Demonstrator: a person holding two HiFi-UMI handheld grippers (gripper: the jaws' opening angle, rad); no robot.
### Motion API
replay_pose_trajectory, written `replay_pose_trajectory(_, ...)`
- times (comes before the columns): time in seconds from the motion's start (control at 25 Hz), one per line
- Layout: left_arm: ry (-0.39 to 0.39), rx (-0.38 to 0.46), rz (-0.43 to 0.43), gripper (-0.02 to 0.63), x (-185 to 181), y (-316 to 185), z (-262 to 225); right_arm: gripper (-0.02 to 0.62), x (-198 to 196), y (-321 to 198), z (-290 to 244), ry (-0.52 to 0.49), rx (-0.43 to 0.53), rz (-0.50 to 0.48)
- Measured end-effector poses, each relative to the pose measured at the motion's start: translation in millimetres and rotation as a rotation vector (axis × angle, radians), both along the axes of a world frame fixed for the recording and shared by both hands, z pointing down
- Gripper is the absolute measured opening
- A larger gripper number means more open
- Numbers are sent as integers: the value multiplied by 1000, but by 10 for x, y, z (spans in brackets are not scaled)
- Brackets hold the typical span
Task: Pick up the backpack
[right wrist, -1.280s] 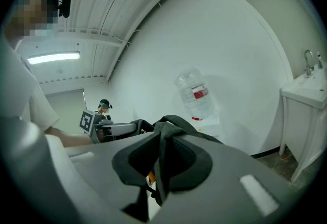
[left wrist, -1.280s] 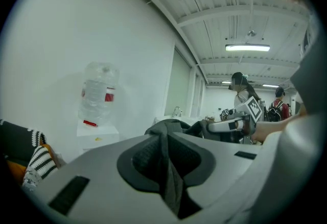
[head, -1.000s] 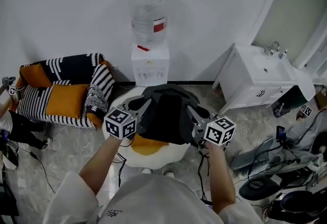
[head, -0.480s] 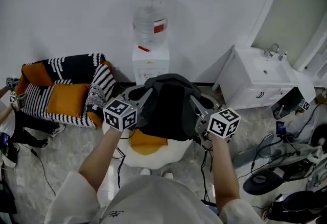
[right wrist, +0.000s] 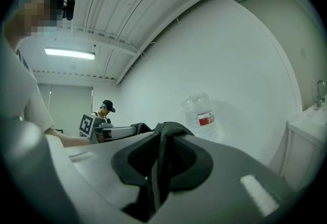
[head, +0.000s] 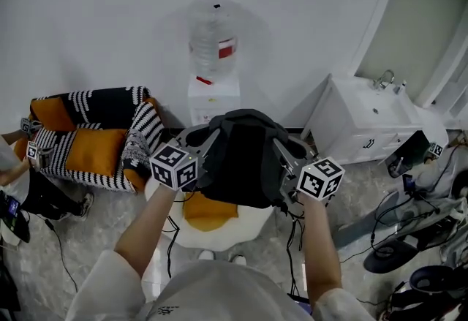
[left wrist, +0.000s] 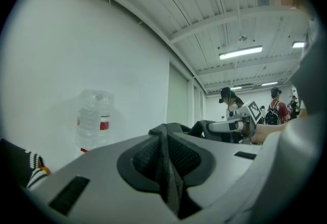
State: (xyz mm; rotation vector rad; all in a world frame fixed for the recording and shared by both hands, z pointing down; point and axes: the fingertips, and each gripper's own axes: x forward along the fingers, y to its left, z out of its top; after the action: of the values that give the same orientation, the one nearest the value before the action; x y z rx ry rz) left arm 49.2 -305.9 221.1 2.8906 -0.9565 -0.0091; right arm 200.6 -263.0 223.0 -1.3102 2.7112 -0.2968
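A white short-sleeved shirt (head: 219, 286) with a small dark print (head: 159, 306) on it — and the grey left gripper (head: 208, 142) and right gripper (head: 280, 148) each bear a cube (head: 174, 164) of black-and-white square markers.

Lab room, water dispenser (head: 213, 93), sofa (head: 93, 140), cables (head: 430, 200)

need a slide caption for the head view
A person holds a dark backpack up by its fabric, left gripper and right gripper clamped on either side, water dispenser behind.
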Motion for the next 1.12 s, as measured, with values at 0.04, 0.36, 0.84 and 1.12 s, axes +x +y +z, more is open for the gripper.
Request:
replay_pose_trajectory(0.04,0,0,1,31,4,-3,4,46,6,-3,0,-2,-2,1)
replay_pose_trajectory(0.36,7,7,1,31,32,-25,35,43,30,1,39,7,5,8)
replay_pose_trajectory(0.84,-6,0,10,31,37,-72,82,41,36,-38,80,-2,-10,12)
replay_pose_trajectory(1.12,0,-3,11,31,42,-129,139,41,42,-92,139,1,-16,15)
